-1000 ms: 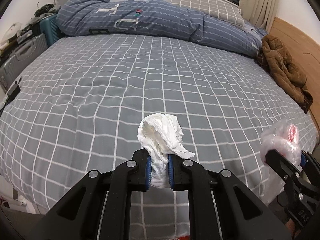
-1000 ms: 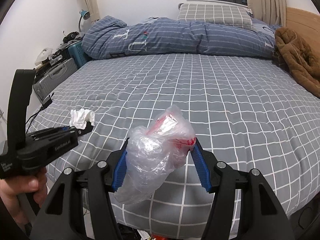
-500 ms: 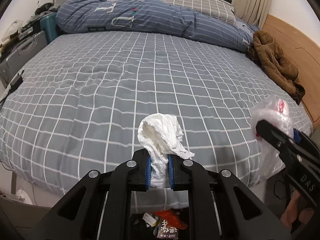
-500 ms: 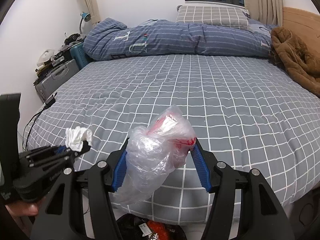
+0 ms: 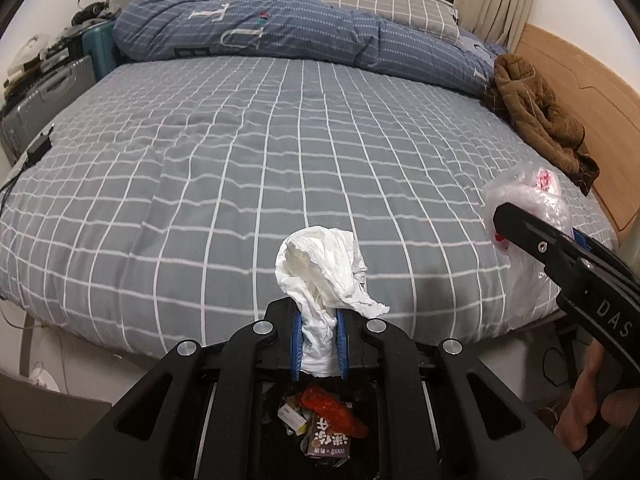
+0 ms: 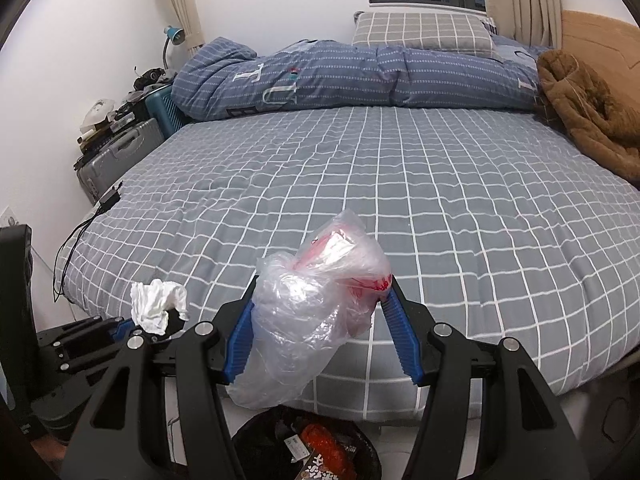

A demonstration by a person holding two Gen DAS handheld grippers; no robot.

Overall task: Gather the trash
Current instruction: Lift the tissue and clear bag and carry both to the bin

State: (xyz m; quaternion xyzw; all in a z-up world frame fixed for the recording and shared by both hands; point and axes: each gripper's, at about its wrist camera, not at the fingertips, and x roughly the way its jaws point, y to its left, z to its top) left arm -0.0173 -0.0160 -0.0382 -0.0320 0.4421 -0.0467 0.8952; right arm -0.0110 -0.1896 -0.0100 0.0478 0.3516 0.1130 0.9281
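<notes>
Your left claw [image 5: 319, 350] pinches the crumpled tissue [image 5: 324, 268] and your right claw [image 6: 322, 332] grips the plastic bag [image 6: 316, 312], both low in frame above the bin [image 6: 256, 440]. The bed [image 5: 240, 140] looks cleared; only dropping remains.

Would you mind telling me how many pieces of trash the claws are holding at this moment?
2: a crumpled white tissue in the left claw, and a clear plastic bag in the right claw.

tissue [image 5: 324, 272] held in left tool [image 5: 319, 350] | plastic bag [image 6: 316, 312] held in right tool [image 6: 322, 330], right of it | trash bin [image 6: 256, 444] set below both, before bed [image 6: 400, 184] | duvet [image 6: 360, 76] laid at bed's far side
</notes>
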